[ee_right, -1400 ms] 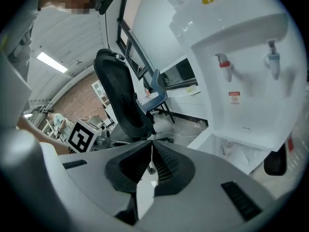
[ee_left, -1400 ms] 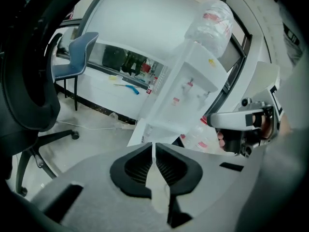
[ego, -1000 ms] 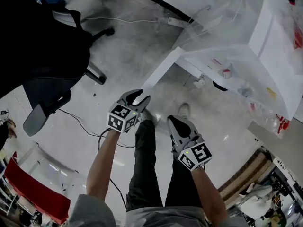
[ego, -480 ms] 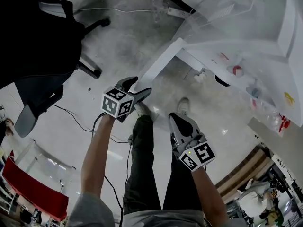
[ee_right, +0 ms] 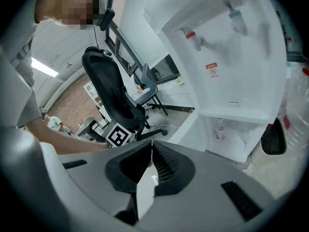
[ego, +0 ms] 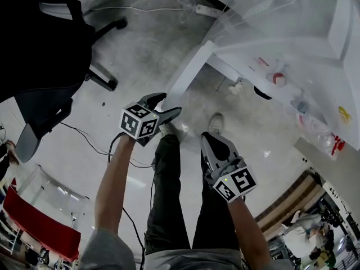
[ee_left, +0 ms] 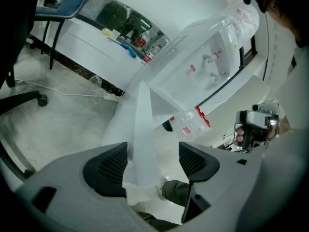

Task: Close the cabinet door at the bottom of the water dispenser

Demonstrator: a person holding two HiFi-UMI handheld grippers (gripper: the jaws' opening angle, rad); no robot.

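Note:
The white water dispenser [ego: 292, 44] stands at the upper right, its bottom cabinet open. The white cabinet door [ego: 188, 77] swings out toward me, edge on. My left gripper [ego: 167, 104] is at the door's free edge with its jaws open. In the left gripper view the door edge [ee_left: 143, 129] runs between the pads [ee_left: 107, 168], closer to the left one, and nothing clamps it. My right gripper [ego: 209, 142] hangs lower right above my legs, shut and empty. The right gripper view shows the dispenser [ee_right: 227, 57], its open cabinet [ee_right: 236, 134] and the shut jaws of the right gripper [ee_right: 150, 153].
A black office chair [ego: 39, 49] stands at the left on the concrete floor. A cable [ego: 95, 145] trails beneath my left arm and a power strip [ego: 205, 10] lies at the top. My shoes [ego: 216, 122] are just below the door. A red object [ego: 39, 226] sits lower left.
My left gripper's jaws have opened from their grip on the door's edge, and that hand has shifted slightly left. The right gripper has hardly moved.

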